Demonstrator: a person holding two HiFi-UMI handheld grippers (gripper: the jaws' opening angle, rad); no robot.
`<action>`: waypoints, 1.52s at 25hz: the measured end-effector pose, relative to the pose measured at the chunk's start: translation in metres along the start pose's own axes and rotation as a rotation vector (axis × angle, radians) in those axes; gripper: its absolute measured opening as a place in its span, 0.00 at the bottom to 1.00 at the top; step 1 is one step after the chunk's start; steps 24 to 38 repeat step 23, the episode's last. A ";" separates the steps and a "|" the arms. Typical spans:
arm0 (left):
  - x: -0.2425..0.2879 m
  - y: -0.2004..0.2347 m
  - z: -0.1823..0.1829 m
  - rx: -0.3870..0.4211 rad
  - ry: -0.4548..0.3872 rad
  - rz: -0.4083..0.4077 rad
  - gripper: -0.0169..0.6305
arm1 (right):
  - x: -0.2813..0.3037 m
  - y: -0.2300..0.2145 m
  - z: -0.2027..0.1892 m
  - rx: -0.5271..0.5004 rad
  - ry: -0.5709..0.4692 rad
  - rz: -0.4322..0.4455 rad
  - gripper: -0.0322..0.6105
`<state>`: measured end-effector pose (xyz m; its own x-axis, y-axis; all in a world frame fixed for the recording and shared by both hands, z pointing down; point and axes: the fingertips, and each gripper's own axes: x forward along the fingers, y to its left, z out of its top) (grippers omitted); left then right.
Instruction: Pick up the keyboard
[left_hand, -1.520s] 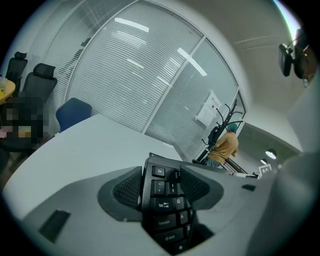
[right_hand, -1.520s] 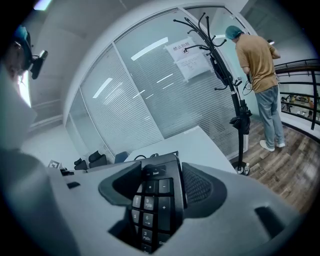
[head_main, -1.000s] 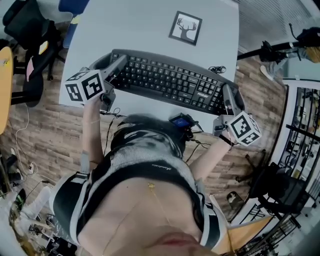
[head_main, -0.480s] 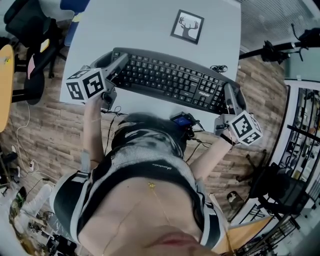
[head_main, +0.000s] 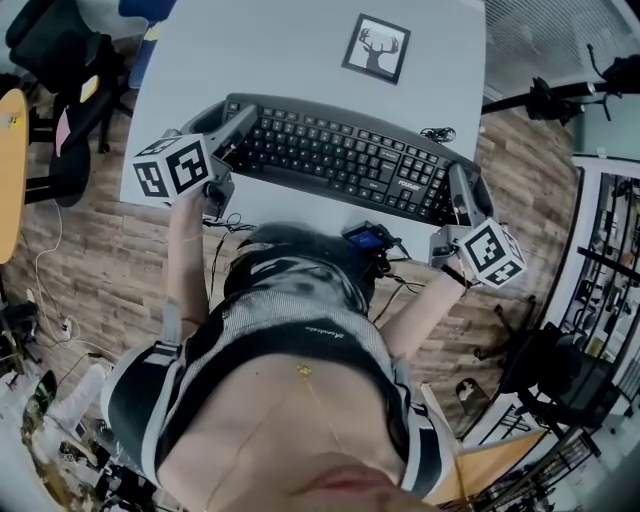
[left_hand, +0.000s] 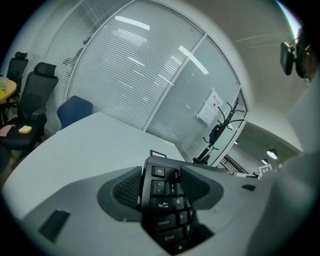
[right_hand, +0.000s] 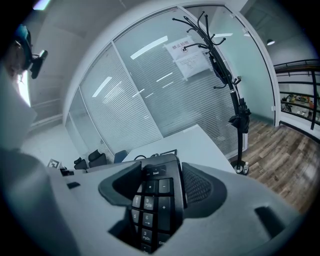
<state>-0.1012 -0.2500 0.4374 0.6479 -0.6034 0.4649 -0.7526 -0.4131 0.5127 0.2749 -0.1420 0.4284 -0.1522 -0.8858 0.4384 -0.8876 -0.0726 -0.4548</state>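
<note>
A black keyboard (head_main: 340, 160) stretches across the near part of the white table (head_main: 280, 50). My left gripper (head_main: 232, 122) is shut on its left end, by the Esc key. My right gripper (head_main: 462, 185) is shut on its right end, at the number pad. In the left gripper view the keyboard (left_hand: 165, 205) runs between the two padded jaws of the left gripper (left_hand: 161, 187). In the right gripper view the number-pad end of the keyboard (right_hand: 155, 200) is clamped the same way in the right gripper (right_hand: 159, 186). Whether the keyboard is off the table I cannot tell.
A framed deer picture (head_main: 377, 49) lies on the table beyond the keyboard. A thin cable (head_main: 436, 134) curls by the keyboard's far right corner. Office chairs (head_main: 55, 60) stand to the left. A coat stand (right_hand: 227, 85) rises at the right beside wood flooring.
Almost nothing differs: both grippers keep their hold on the keyboard's ends, and the keyboard sits a touch higher in the head view.
</note>
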 end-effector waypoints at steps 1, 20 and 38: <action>0.000 0.000 0.000 -0.001 0.001 0.001 0.37 | 0.000 0.000 0.000 0.000 0.002 0.000 0.44; 0.001 0.002 -0.004 -0.014 0.015 0.009 0.37 | 0.003 -0.002 -0.002 0.003 0.017 0.001 0.44; 0.001 0.002 -0.004 -0.017 0.017 0.012 0.37 | 0.004 -0.001 -0.002 0.002 0.020 0.002 0.44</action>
